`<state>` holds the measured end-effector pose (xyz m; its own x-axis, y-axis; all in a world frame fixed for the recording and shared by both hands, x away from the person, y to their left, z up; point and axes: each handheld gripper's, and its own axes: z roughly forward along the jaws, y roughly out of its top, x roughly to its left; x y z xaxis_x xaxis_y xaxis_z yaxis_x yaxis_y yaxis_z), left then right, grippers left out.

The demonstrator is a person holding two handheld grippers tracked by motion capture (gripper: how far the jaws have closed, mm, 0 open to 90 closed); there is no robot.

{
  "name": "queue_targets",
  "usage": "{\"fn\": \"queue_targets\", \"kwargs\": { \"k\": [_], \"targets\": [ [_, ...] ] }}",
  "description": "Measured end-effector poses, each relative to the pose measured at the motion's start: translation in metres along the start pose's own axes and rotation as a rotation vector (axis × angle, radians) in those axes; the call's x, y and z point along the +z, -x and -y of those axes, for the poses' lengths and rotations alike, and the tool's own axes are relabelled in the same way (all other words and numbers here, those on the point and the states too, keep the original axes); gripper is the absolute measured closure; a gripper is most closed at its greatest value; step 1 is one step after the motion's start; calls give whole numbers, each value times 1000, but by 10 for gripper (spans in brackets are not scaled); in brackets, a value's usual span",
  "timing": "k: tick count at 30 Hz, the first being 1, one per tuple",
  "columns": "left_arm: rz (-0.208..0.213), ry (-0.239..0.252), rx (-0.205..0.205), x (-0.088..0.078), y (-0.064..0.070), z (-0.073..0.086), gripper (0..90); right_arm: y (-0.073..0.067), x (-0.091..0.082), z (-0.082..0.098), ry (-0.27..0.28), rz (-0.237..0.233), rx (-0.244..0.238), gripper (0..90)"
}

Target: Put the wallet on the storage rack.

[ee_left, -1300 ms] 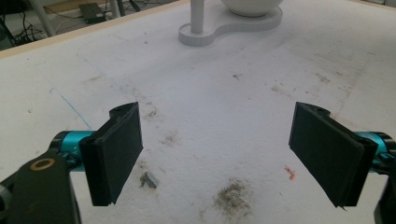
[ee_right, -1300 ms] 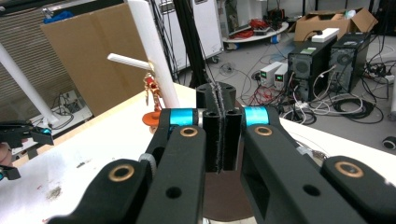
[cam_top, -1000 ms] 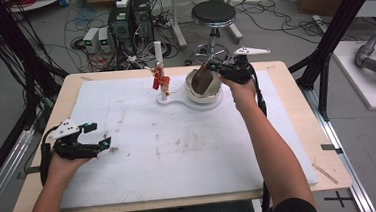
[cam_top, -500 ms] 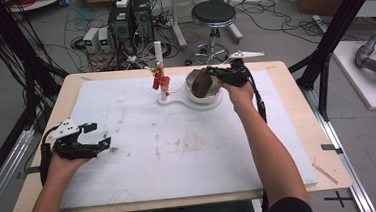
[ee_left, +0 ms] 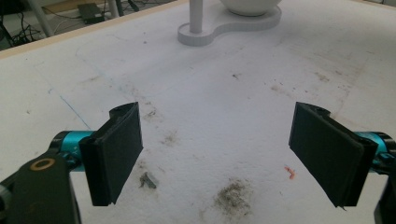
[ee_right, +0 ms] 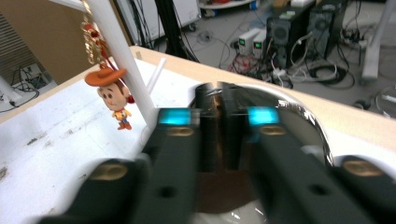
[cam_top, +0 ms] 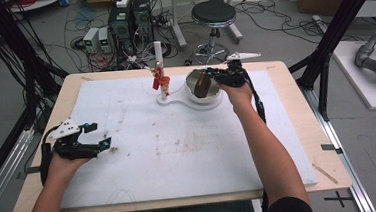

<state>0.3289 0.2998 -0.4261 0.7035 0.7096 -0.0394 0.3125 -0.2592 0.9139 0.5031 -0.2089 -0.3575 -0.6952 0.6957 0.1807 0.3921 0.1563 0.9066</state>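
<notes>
Your right gripper [cam_top: 213, 76] jaws have just been opening over the brown object [cam_top: 200, 85] in the bowl [cam_top: 190, 86], grip unclear—pull away crooked and you'll tip it.

Glossy metal bowl [ee_right: 299, 116], matt white foam mat [cam_top: 179, 151], pale wooden table [cam_top: 324, 141].

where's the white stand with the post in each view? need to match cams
High view: the white stand sits at the table's far centre, post up, bowl on its right lobe.
Left gripper view: top centre, its base beyond the open jaws.
Right gripper view: its post rises upper left, a cowboy charm hanging beside it.
Shared landmark: the post, seen in all three.
</notes>
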Motion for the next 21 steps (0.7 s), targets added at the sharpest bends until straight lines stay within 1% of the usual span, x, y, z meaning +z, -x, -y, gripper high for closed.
{"fn": "queue_targets", "kwargs": {
  "k": [1, 2, 3, 4, 7, 10, 14, 16, 21],
  "targets": [
    [0, 0, -1, 0, 0, 0, 173, -2, -1, -1, 5, 16, -7, 643],
    [0, 0, -2, 0, 0, 0, 173, -3, -2, -2, 8, 8, -12, 644],
    [1, 0, 0, 0, 0, 0, 173, -4, -2, -3, 10, 9, -24, 642],
    [1, -1, 2, 0, 0, 0, 173, -5, -3, -3, 6, 15, -30, 619],
    [1, -2, 2, 1, 1, 0, 173, -7, -4, -4, 9, 15, -30, 587],
    [4, 0, 4, 1, 1, -1, 173, -6, -7, -5, 10, 19, -25, 508],
    [4, 2, 4, 1, 1, -1, 174, -7, -12, -6, 3, 35, -25, 432],
    [5, 3, 2, 1, 1, -1, 173, -7, -15, -6, -7, 35, -24, 420],
    [13, 11, 4, 5, 1, -4, 173, -13, -29, -7, -43, 37, -40, 405]
  ]
}}
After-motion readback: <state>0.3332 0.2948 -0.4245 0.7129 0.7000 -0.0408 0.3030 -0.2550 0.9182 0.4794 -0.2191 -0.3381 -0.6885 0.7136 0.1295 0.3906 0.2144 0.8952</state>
